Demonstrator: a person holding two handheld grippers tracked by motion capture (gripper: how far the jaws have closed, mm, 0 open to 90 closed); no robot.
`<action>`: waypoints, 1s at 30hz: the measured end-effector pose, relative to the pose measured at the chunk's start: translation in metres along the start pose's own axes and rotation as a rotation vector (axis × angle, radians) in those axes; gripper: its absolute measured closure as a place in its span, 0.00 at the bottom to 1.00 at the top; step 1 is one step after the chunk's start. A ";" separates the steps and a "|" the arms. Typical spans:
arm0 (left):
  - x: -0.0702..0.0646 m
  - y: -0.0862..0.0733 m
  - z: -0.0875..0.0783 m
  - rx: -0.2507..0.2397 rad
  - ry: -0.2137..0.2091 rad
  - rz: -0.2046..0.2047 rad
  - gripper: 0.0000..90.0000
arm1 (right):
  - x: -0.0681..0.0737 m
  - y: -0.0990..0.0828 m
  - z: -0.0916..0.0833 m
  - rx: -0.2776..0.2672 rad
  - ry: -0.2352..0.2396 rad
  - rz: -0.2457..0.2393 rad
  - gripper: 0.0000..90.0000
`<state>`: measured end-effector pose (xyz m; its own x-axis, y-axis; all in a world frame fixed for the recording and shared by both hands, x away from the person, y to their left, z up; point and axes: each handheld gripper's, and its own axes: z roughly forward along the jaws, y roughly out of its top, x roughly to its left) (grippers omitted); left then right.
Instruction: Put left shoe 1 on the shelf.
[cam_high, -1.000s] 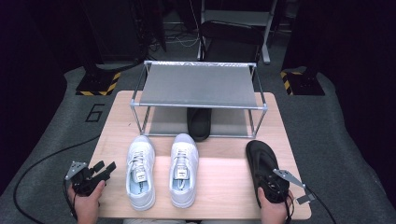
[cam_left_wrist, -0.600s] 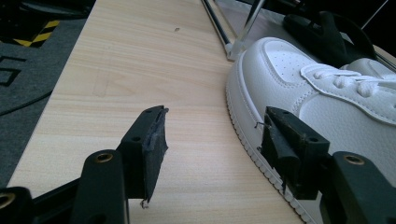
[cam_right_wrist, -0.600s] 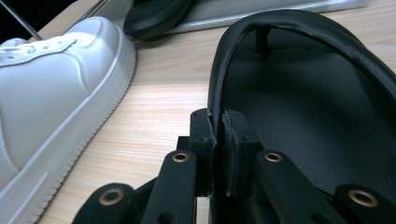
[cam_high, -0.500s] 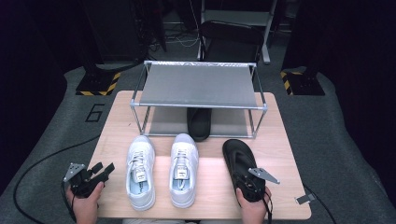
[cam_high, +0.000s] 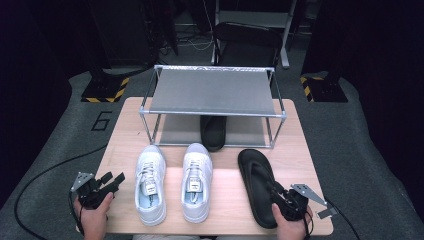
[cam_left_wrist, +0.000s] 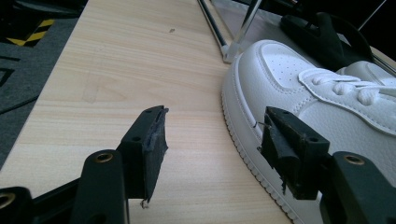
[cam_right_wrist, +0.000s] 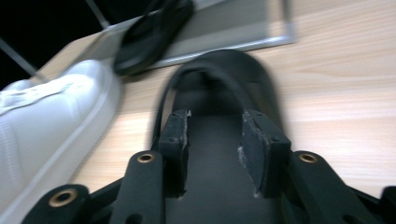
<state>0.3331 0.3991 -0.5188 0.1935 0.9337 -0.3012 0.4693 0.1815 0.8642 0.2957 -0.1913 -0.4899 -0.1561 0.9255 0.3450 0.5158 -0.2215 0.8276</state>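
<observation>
The right hand-held gripper (cam_high: 284, 199) has just opened its jaws and released the black flip-flop (cam_high: 256, 180), which has shifted left since a second ago and now lies flat on the surface (cam_high: 125, 130) at about five o'clock, just beside the white sneakers (cam_high: 196, 180). Likely the placement is done. The left hand-held gripper (cam_high: 107, 181) rests open at eight o'clock, grasping nothing.

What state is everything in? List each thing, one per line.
Left gripper: open, nothing between its jaws.
Right gripper: jaws have just been opening; open above the black sandal's footbed, nothing clamped.
Black sandal: flat on the table, sole down.
Second black sandal: flat under the rack.
Left white sneaker: upright, laced.
Right white sneaker: upright, laced, beside the other.
Rack: standing, top shelf bare.
</observation>
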 end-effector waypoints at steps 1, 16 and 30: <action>-0.001 0.000 0.001 -0.003 -0.001 -0.001 0.44 | -0.004 -0.001 0.000 0.004 -0.013 0.009 0.66; -0.001 0.001 0.003 0.001 0.001 -0.018 0.44 | -0.016 -0.012 0.015 0.092 -0.068 -0.010 0.79; 0.000 0.002 0.002 -0.017 -0.003 -0.010 0.44 | -0.016 -0.002 0.007 0.111 -0.012 0.047 0.63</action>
<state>0.3357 0.3985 -0.5177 0.1919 0.9308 -0.3110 0.4566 0.1958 0.8679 0.3029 -0.2031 -0.5000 -0.1194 0.9187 0.3766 0.6124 -0.2304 0.7562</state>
